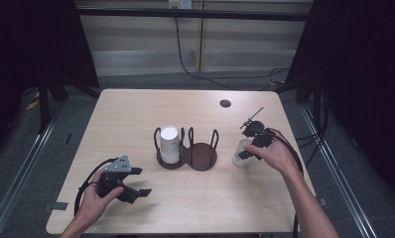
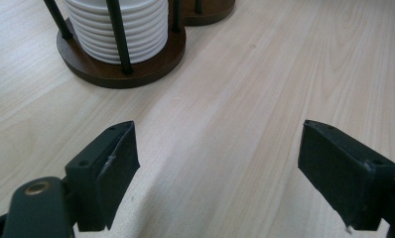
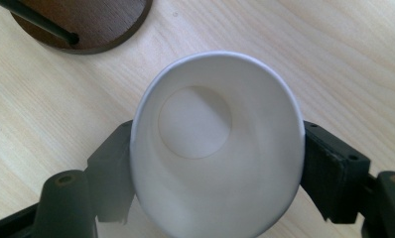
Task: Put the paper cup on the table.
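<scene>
Right of the 2-ring wooden cup holder (image 1: pixel 188 153), the right tongs (image 1: pixel 255 144) clamp a white paper cup (image 3: pixel 218 144), squeezing its rim oval. It looks light and easily crushed; a gentle grip mid-wall suits. The left tongs (image 2: pixel 218 173) hover apart, empty, near the holder's stacked cups (image 2: pixel 118 27).

No legible text or markings anywhere

Both forearms are bare, with no sleeves showing. The left gripper (image 1: pixel 137 182) is black with a grey three-cornered plate (image 1: pixel 120 164) on top and a black cable (image 1: pixel 86 183) looping from it. Its jaws are flat black blocks with small screw holes. The right gripper (image 3: pixel 218 163) is black too, with a brass-coloured rivet (image 3: pixel 65 179).
</scene>
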